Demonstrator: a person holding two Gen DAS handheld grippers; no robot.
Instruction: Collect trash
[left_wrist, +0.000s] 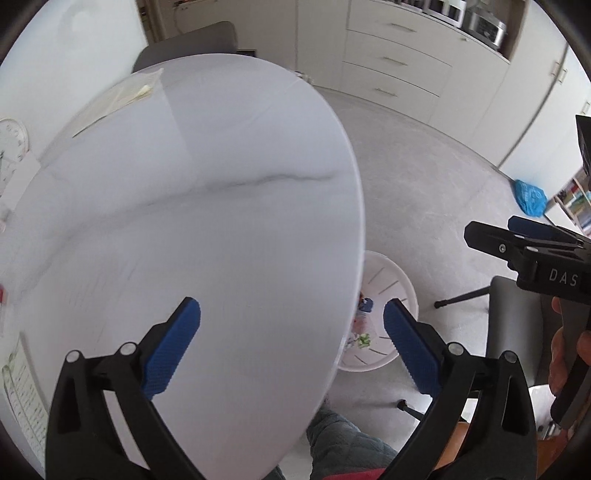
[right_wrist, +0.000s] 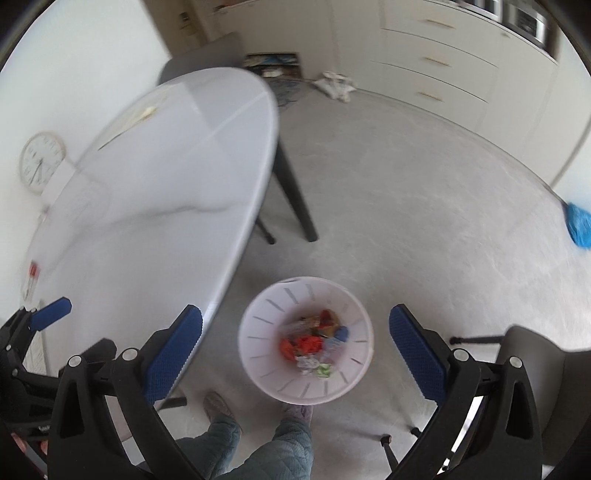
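We hold a set of tongs in each hand, both pointing steeply down. Our left tongs (left_wrist: 291, 347) stand wide apart with nothing between the blue pads, above the near edge of a round white marbled desk (left_wrist: 207, 206). Our right tongs (right_wrist: 295, 347) are likewise spread wide and empty, hanging over the floor just beside that desk.

Directly below the right tongs, on the pale grey floor (right_wrist: 406, 206), stands a white slotted wastebasket (right_wrist: 258, 354). Inside it lies a heap of crumpled trash (right_wrist: 314, 343) in red, orange, blue, green and white; the blur keeps us from telling single pieces apart. From the left camera the basket is half hidden behind the desk's rim.

Our feet in grey slippers and quilted teal trouser legs (right_wrist: 291, 443) stand just beside the basket. A grey chair (right_wrist: 546, 369) sits to the right. On the far side of the desk lies a flat pale packet (left_wrist: 122, 96), and a round wall clock (right_wrist: 40, 162) leans near the white wall. A blue plastic bag (right_wrist: 580, 225) lies well apart on the floor, near cream drawers (left_wrist: 395, 62).
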